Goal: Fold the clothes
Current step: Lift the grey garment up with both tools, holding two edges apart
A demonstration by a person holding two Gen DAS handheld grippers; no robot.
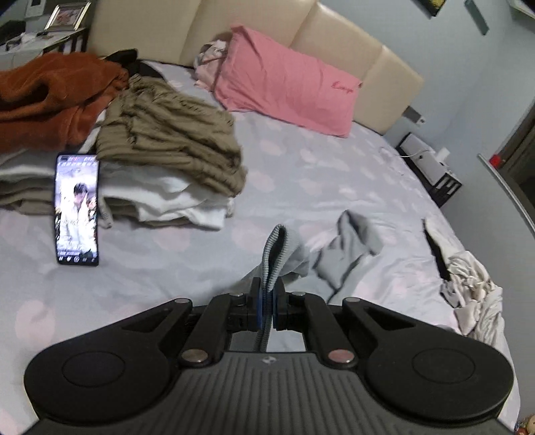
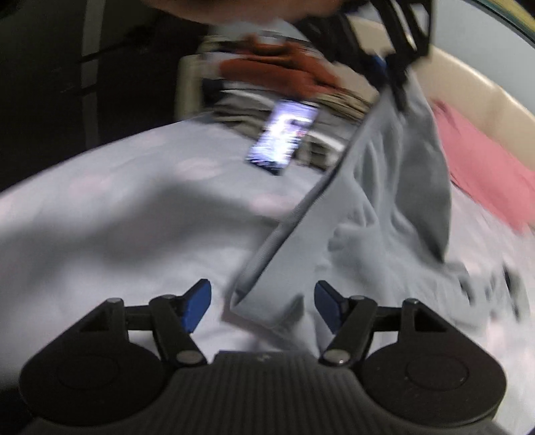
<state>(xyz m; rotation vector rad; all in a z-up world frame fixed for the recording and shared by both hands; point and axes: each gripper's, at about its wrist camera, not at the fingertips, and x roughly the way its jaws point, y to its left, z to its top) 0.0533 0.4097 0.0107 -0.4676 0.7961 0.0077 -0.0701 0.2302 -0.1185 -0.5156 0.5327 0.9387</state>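
On a bed [image 1: 334,174] spread with a pale lilac sheet, the left gripper [image 1: 266,309] pinches the ribbed hem of a grey garment [image 1: 347,247], its 2 blue-padded jaws closed tight on the fabric. The hem stands up out of the jaws in a loop, and the rest of the garment trails away to the right across the sheet in loose folds.

The right gripper [image 2: 263,306] has its jaws spread wide, holding nothing. In its blurred view the grey garment [image 2: 394,187] hangs from the left gripper [image 2: 388,67] at upper right, and a straight band of its edge runs diagonally down to end between the open blue pads [image 2: 195,306], without visible contact with either.

To the left sits a stack of folded clothes [image 1: 160,174]: an olive-brown ribbed piece on top of white and tan layers. A lit phone [image 1: 77,209] is propped upright against the front of this stack, its screen showing a video. Behind the stack lies a rust-orange garment [image 1: 50,97] in a heap. A pink pillow [image 1: 284,87] leans on the cream padded headboard [image 1: 334,40], with a crumpled pale cloth just beside its left end. At the right edge of the bed lies a rumpled white-and-black garment [image 1: 468,277], well apart from the grey one. A nightstand with a framed picture [image 1: 67,16] stands at far left.
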